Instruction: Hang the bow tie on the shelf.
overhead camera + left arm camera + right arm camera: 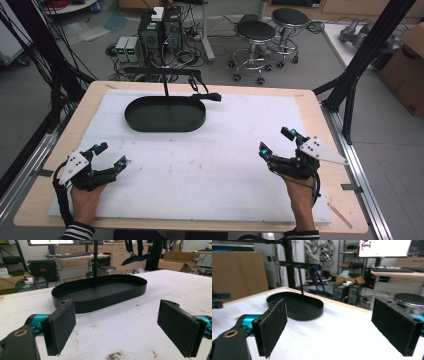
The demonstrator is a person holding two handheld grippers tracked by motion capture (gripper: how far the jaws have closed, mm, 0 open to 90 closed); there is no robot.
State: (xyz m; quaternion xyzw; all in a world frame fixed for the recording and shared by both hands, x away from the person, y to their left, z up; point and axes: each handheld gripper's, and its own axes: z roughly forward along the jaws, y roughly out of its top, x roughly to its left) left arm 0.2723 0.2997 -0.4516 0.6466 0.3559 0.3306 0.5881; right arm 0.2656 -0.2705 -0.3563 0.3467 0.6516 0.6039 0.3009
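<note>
A black oval tray (145, 120) sits at the back of the white mat, left of centre, with a thin black post (165, 86) rising from it and a strap (204, 95) hanging off the crossbar above. The tray (75, 305) lies straight ahead in the left gripper view and the tray (317, 312) is ahead to the left in the right gripper view. My left gripper (111, 155) rests low at the mat's front left, open, nothing between its pads (61, 326). My right gripper (276, 141) is at the front right, open and empty too.
The white mat (210, 165) covers most of the wooden table (320, 115). Black frame legs (350, 95) stand at the table's right side. Two stools (255, 35) and computer towers (160, 30) are on the floor behind the table.
</note>
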